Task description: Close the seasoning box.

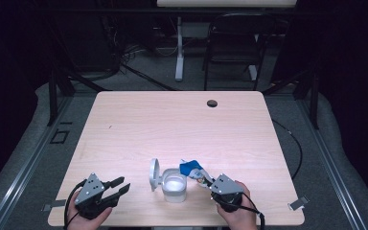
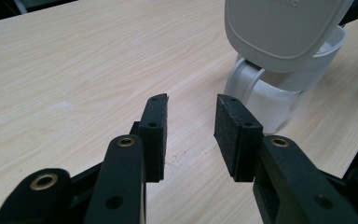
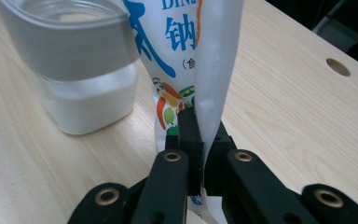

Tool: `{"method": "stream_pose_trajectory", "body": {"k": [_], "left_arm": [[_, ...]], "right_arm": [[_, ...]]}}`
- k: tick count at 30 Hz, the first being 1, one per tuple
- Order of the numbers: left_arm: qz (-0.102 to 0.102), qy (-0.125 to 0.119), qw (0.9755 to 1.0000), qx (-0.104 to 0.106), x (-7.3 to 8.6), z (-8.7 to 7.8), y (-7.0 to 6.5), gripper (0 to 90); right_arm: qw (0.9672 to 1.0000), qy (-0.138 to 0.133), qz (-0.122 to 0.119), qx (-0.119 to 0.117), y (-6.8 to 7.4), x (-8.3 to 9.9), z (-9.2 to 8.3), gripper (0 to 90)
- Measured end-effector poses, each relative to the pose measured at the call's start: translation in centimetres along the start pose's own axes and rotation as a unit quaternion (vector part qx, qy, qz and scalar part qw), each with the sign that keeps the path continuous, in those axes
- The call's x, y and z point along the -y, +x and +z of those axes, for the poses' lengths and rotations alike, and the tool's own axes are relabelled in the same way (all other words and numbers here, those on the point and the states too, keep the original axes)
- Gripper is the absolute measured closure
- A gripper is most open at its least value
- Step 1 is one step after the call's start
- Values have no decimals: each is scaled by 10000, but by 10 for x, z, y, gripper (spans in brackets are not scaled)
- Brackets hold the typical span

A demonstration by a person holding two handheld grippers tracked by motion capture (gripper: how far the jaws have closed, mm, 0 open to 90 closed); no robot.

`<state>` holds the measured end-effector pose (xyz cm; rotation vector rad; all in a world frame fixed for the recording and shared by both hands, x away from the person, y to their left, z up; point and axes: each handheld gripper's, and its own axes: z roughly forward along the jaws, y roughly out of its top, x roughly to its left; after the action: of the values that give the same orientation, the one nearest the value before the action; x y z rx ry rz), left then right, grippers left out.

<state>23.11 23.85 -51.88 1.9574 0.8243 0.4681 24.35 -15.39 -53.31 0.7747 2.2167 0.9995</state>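
A white plastic jar (image 1: 174,187) with its flip lid (image 1: 154,174) swung open stands near the table's front edge, holding white powder (image 3: 91,102). My right gripper (image 1: 210,183) is shut on a white and blue printed bag (image 3: 186,60), which rises between its jaws just right of the jar. In the high view the bag (image 1: 193,170) leans toward the jar's rim. My left gripper (image 2: 190,135) is open at the front left, jaws pointing at the jar (image 2: 279,79) and its lid (image 2: 284,32), with nothing between them.
The pale wooden table (image 1: 139,129) has a round cable hole (image 1: 212,103) at its far right. A dark chair (image 1: 232,45) and a desk leg stand beyond the far edge. A metal clip (image 1: 298,203) sits at the front right corner.
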Motion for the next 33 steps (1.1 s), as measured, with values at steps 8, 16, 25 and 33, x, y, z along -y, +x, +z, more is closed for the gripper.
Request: {"method": "stream_pose_trajectory", "body": {"k": [8, 16, 25, 33], "left_arm": [[-48, 45, 10000, -24, 2, 1, 1, 651], [-43, 5, 10000, -44, 2, 1, 2, 651], [-77, 5, 9999, -64, 3, 1, 4, 651], [-114, 30, 9999, -95, 4, 1, 5, 644]], "right_arm": [[9990, 10, 431, 79, -18, 5, 9, 891], [9955, -92, 882, 319, -38, 10, 18, 891], [9930, -98, 1037, 550, -47, 14, 20, 891], [9927, -140, 1084, 513, -47, 17, 19, 881]]}}
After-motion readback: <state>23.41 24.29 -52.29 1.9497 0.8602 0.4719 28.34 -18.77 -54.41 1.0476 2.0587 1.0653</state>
